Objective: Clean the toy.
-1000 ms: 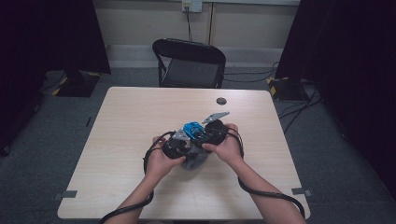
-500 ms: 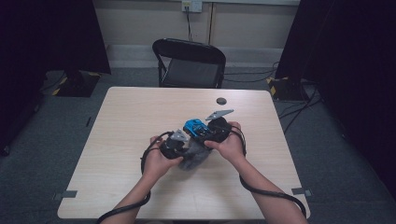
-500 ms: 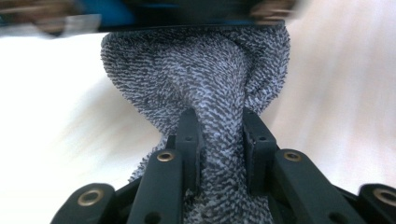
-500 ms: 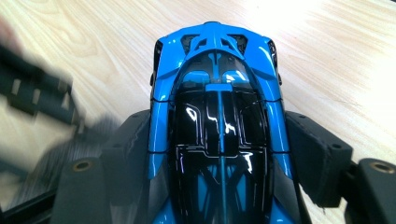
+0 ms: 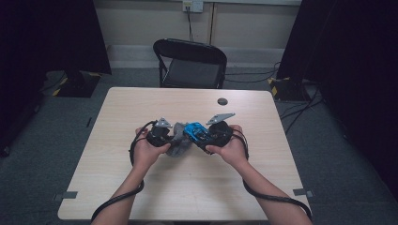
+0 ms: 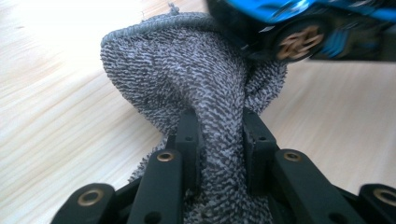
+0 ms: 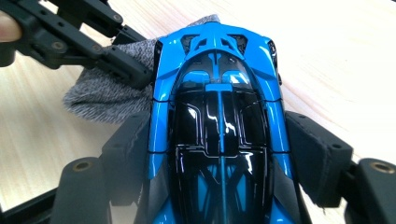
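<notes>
keep right gripper (image 7: pixel 219 154) clamped on car (image 7: pixel 219 116); left gripper (image 6: pixel 219 140), clenched on cloth (image 6: pixel 187 79), should wipe the bodywork with light, even strokes.

Toy car (image 5: pixel 196 132) mid-surface (image 5: pixel 141 197), between right gripper (image 5: pixel 206 140) and left gripper (image 5: pixel 172 140). Cloth (image 5: pixel 178 143) just left of car, touching it. Small disc (image 5: pixel 222 101) behind, near far edge. Chair (image 5: pixel 192 63) beyond surface.

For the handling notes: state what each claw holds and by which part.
Left claw pinches a bunched fold of the grey cloth. Right claw grips the blue toy car by its two sides.
</notes>
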